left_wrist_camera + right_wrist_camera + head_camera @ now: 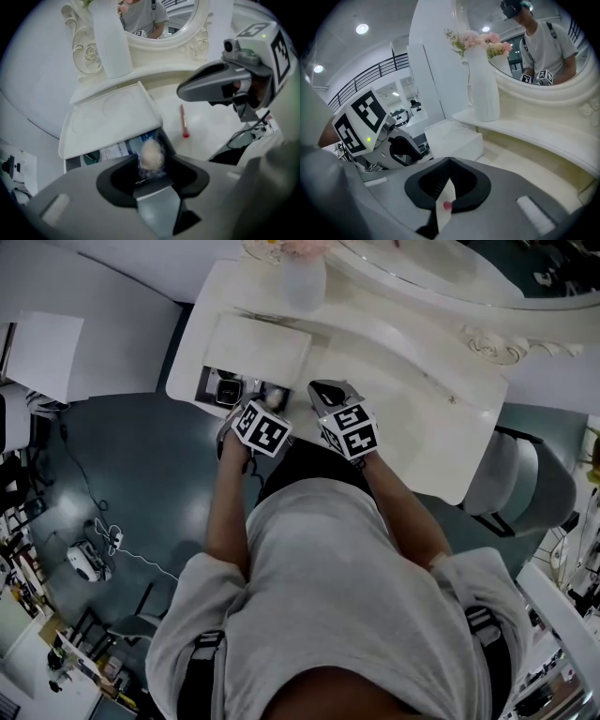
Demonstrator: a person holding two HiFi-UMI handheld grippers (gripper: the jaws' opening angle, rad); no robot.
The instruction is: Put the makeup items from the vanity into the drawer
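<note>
No brand names to report here. The only print is on a blue-and-white pack [117, 149] lying in the open drawer [75, 162], and it's way too blurry to read. The marker cubes just carry black-and-white square patterns.

The left tool [153, 180] has its jaws wide, and between them sits a cream-coloured makeup sponge [152, 155] in a clear wrapper, right over the drawer. I honestly can't tell if the pads are touching it at all. The sponge itself is smeared, so no label to make out there either.

The right tool [446, 197] is closed tight and empty, hanging over the counter [206, 126] just beside the left one. There's a tiny pink dot at its tips, too small to say what it is.

A thin red-tipped stick [184, 123] lies on the counter, near the drawer. A white box [112, 119] sitting above hides the back of the drawer, and from the head view both tools cover most of the rest.
</note>
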